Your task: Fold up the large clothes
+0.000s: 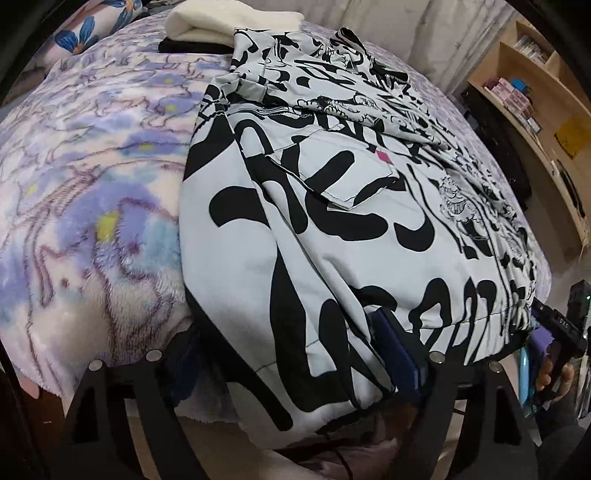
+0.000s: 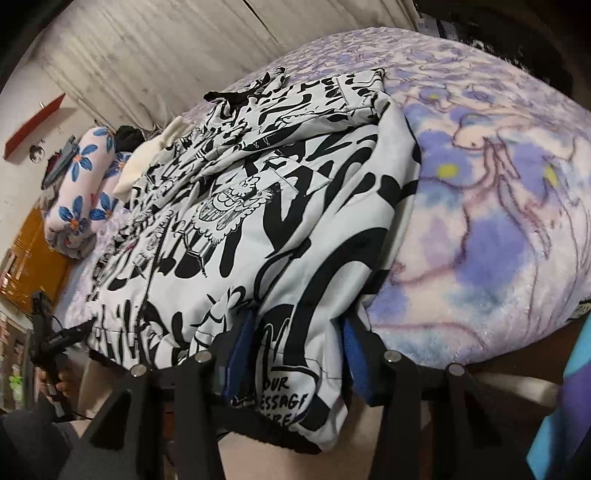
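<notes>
The jacket (image 1: 332,221) lies spread on the blanket (image 1: 92,184) that covers the bed, and its bottom end hangs over the near edge. At the far edge a folded towel (image 1: 229,20) sits just behind the jacket. A pillow (image 2: 79,192) rests at a far corner. Shelves (image 1: 535,96) stand beside the bed on the right.

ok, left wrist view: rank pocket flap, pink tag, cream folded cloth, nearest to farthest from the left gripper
1. pocket flap, mid-jacket, just beyond the left gripper, which straddles the hem.
2. pink tag, just past the flap, slightly right.
3. cream folded cloth, far end of the bed, upper left.
</notes>
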`<state>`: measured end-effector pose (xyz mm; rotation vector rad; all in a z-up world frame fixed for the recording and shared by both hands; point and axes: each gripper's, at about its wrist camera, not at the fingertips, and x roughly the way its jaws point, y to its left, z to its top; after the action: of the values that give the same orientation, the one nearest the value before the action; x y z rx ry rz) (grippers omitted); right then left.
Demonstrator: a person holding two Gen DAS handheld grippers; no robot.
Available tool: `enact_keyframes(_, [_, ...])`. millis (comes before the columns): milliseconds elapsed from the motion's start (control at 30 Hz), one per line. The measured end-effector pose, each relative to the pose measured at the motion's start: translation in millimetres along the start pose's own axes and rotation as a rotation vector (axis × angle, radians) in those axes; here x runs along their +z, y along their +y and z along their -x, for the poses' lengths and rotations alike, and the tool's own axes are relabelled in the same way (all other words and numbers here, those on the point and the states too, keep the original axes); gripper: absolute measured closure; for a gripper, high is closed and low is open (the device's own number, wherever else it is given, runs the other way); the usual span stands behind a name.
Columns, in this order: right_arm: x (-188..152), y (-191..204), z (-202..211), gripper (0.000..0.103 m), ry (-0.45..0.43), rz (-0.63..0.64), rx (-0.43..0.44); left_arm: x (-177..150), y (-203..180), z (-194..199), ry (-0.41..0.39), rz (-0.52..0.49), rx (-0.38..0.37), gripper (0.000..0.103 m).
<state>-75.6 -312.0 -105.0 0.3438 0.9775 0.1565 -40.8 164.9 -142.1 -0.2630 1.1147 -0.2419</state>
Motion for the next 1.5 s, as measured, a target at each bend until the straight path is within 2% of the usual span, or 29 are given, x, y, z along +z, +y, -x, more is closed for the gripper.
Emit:
enact_keyframes(67, [2, 5, -2, 0.057, 0.003, 0.030, -0.045, 1, -5, -2, 0.004, -0.001, 0.042, 0.027])
enact_keyframes(100, [3, 9, -2, 0.067, 0.005, 0.045, -0.070, 3, -8, -1, 0.004, -0.003, 0.076, 0.039])
enact_keyframes(133, [5, 11, 0, 0.080, 0.011, 0.055, -0.087, 4, -11, 0, 0.009, -0.002, 0.079, 0.052])
enact_keyframes(200, [12, 15, 6, 0.090, 0.011, 0.050, -0.093, 7, -16, 4, 0.022, 0.004, 0.066, 0.070])
enact_keyframes(300, [20, 21, 21, 0.095, -0.018, 0.039, -0.080, 14, -26, 10, 0.036, 0.024, 0.102, 0.082])
enact_keyframes(400, [29, 30, 41, 0.097, -0.064, 0.036, -0.076, 19, -27, 22, 0.021, 0.076, 0.076, 0.092])
enact_keyframes(467, [34, 38, 55, 0.098, -0.080, 0.055, -0.081, 21, -30, 33, 0.006, 0.079, 0.078, 0.093])
enact_keyframes(667, [36, 48, 91, 0.100, -0.094, 0.114, -0.095, 17, -50, 70, -0.043, 0.007, 0.095, 0.095])
enact_keyframes(867, [37, 50, 103, 0.100, -0.073, 0.129, -0.072, 13, -64, 93, -0.028, -0.049, 0.079, 0.095])
enact_keyframes(1033, [62, 45, 114, 0.100, -0.129, 0.076, 0.007, 33, -59, 107, -0.052, 0.017, 0.003, 0.095])
enact_keyframes(1200, [111, 41, 116, 0.100, -0.212, 0.027, 0.071, 83, -59, 122, -0.144, 0.056, -0.064, 0.096])
enact_keyframes(1300, [150, 38, 107, 0.100, -0.250, -0.020, 0.095, 119, -60, 123, -0.184, 0.077, -0.077, 0.095])
enact_keyframes(1500, [240, 30, 61, 0.099, -0.280, -0.100, 0.100, 215, -52, 89, -0.218, 0.105, -0.096, 0.090])
